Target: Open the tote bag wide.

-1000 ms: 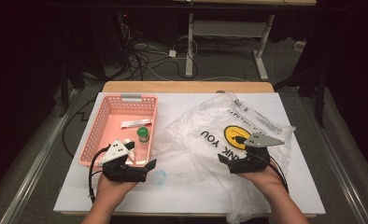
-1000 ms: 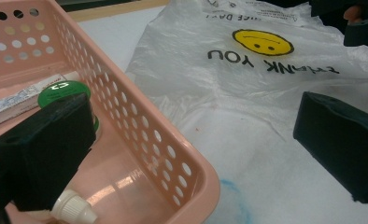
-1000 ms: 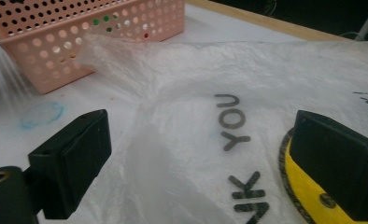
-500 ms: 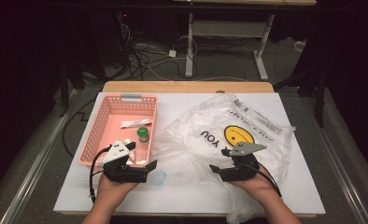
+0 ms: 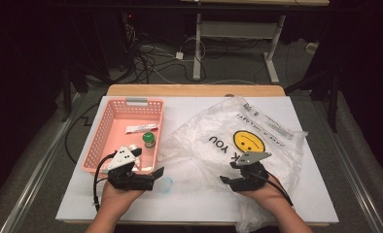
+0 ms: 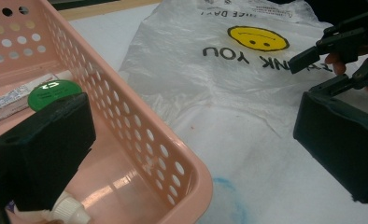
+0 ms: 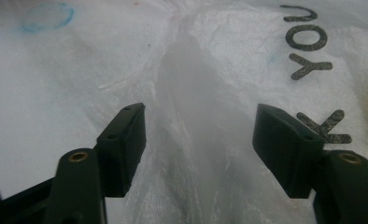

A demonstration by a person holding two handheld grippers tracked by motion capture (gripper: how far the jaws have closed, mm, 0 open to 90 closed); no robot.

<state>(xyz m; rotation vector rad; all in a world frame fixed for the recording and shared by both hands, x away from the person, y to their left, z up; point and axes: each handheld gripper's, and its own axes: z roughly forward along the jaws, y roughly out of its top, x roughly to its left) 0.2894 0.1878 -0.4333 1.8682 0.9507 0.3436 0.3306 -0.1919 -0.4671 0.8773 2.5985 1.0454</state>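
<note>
Table (image 5: pixel 194 109): white top with a wooden strip along the far edge, a faint blue ring (image 5: pixel 165 184) marked near the front; pink perforated basket (image 5: pixel 105 138) on the left half, holding a green-capped bottle (image 5: pixel 149 140) standing upright, a flat white packet (image 5: pixel 141 128) lying just behind it, and a white screw-capped item (image 6: pixel 70 211) at the near end, partly hidden, kind not clear; translucent plastic bag (image 5: pixel 272 128) spread flat over the right half, printed with a yellow smiley face (image 5: pixel 247 140) and "THANK YOU" lettering, its crumpled near-left edge lying close to the basket but apart from it; left hand-held gripper (image 5: pixel 150 165) held in the person's left hand (image 5: pixel 116 190) at the basket's near right corner, jaws wide apart, one jaw over the basket interior just above the white cap and the other outside the basket wall over the bare table, nothing between them; right hand-held gripper (image 5: pixel 227 179) held in the person's right hand (image 5: pixel 262 187) over the bag's near portion, pointing left, jaws apart on either side of a raised fold of the bag (image 7: pixel 191 140), neither jaw pressing it; a cable (image 5: pixel 98 179) trails from the left hand-held gripper along the table; floor beyond the table carries loose cables (image 5: pixel 150 63) and a white desk frame (image 5: pixel 228 34).
</note>
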